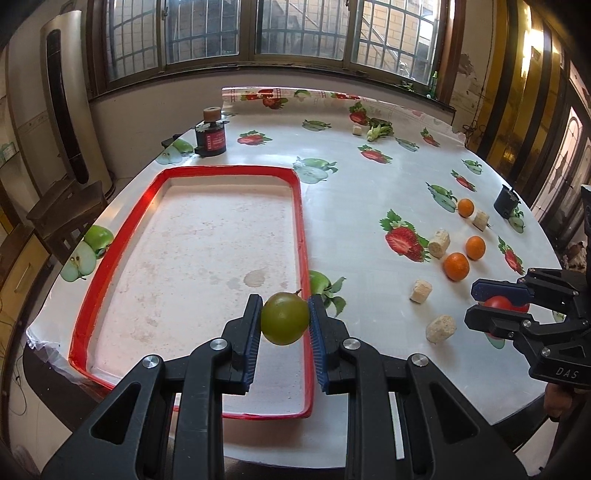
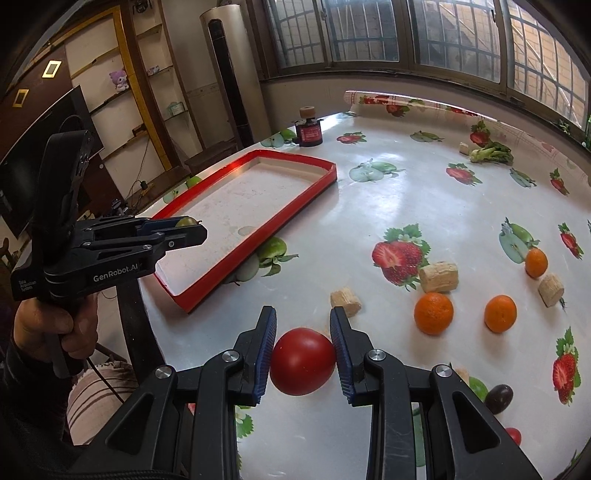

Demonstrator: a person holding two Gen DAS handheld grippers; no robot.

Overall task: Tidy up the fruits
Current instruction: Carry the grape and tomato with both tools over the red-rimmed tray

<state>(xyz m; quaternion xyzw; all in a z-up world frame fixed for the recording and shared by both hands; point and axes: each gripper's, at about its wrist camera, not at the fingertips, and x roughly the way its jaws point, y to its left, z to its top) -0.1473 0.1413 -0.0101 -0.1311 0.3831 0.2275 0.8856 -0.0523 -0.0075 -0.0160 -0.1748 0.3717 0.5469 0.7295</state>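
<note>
My left gripper [image 1: 284, 319] clamps a smooth green fruit [image 1: 285, 318] over the red-rimmed tray's [image 1: 302, 236] near corner; my right gripper [image 2: 303, 356], marked GenRobot.AI, clamps a glossy tomato [image 2: 303, 361] above the table's [image 2: 388, 206] near edge.

place: home living/dining room
table: round table [image 1: 369, 192] had fruit-print plastic cover
climate: tall floor air conditioner [image 2: 231, 74] stood by barred windows [image 1: 207, 33]
storage: wall shelves [image 2: 147, 74] held plush toy [image 2: 119, 80]
media: TV screen [image 2: 33, 155]
</note>
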